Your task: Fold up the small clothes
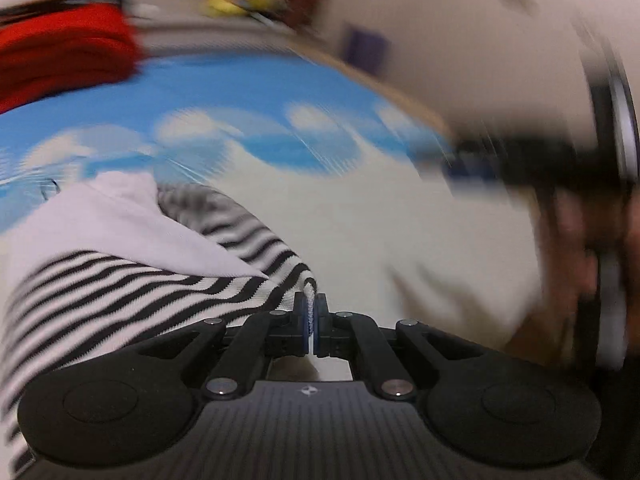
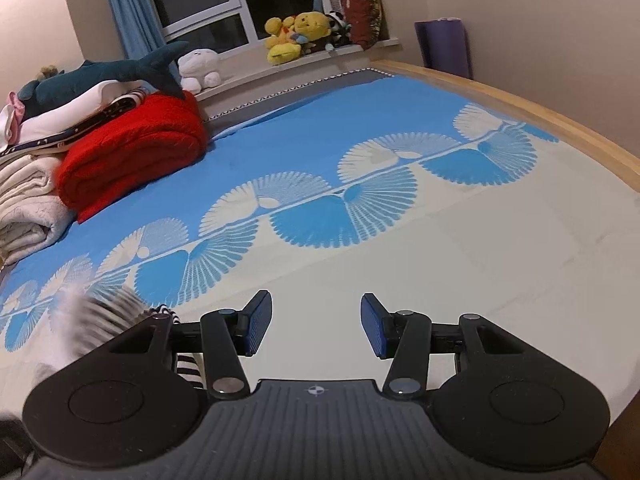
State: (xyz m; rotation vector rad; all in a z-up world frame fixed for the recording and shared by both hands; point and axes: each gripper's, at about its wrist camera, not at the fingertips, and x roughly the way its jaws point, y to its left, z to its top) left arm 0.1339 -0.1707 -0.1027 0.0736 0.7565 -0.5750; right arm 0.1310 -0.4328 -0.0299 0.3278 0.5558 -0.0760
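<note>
A small black-and-white striped garment [image 1: 132,280] with a plain white part [image 1: 120,224] lies on the bed at the left of the left wrist view. My left gripper [image 1: 311,312] is shut on an edge of the striped garment. The view is blurred by motion. My right gripper [image 2: 316,326] is open and empty above the white part of the bedspread; it also shows blurred at the right of the left wrist view [image 1: 520,160]. The striped garment [image 2: 120,312] shows blurred at the lower left of the right wrist view, partly hidden by the gripper body.
The bed has a blue and white fan-patterned bedspread [image 2: 320,208] and a wooden frame edge [image 2: 560,120] on the right. A red folded blanket [image 2: 132,152], cream blankets [image 2: 24,208] and a shark plush [image 2: 104,76] are stacked far left. Plush toys [image 2: 296,36] sit on the windowsill.
</note>
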